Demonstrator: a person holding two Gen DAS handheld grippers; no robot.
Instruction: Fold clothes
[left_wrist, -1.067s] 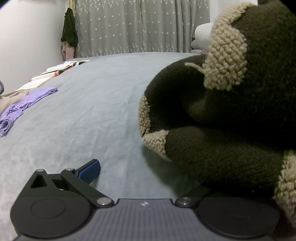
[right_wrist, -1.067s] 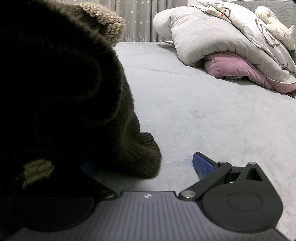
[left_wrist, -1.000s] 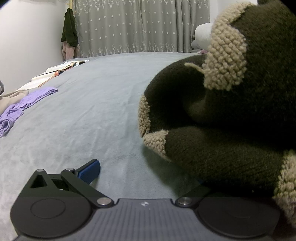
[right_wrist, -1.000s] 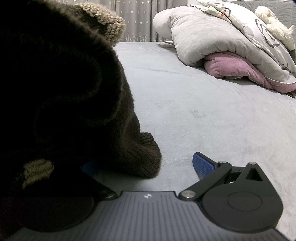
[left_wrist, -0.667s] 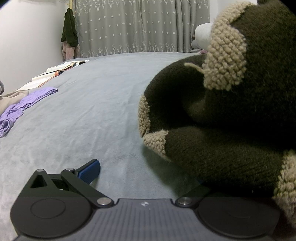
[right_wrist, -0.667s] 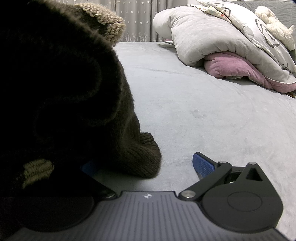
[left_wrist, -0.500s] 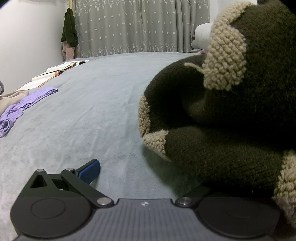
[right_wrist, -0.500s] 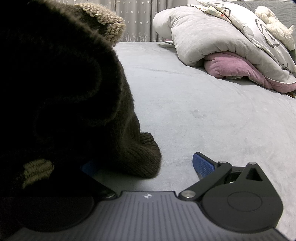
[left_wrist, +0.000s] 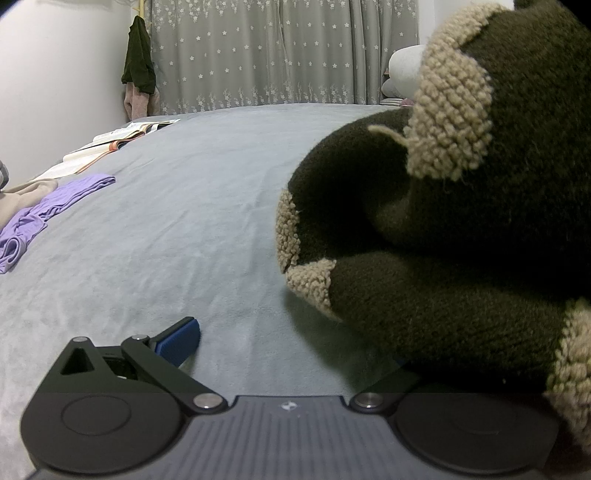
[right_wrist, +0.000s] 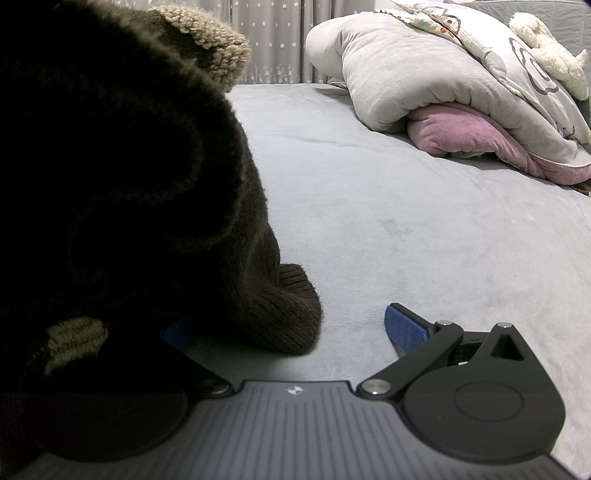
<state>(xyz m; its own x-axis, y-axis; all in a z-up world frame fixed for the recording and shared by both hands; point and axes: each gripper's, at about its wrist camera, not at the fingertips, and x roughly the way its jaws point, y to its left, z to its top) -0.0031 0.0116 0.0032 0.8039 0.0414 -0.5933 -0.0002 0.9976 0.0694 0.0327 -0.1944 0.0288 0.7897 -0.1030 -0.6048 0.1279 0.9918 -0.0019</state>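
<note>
While both grippers gape, dark sweater (left_wrist: 461, 229) covers inner fingers (right_wrist: 173, 332).

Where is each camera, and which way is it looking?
Left wrist view: sits on the left gripper, low over the grey bed, facing the star curtains; its two fingers show, one hidden under the dark brown sweater.
Right wrist view: sits on the right gripper, facing the rolled duvet; its two fingers show, spread wide.
Both views share the sweater, bed and curtains.
</note>
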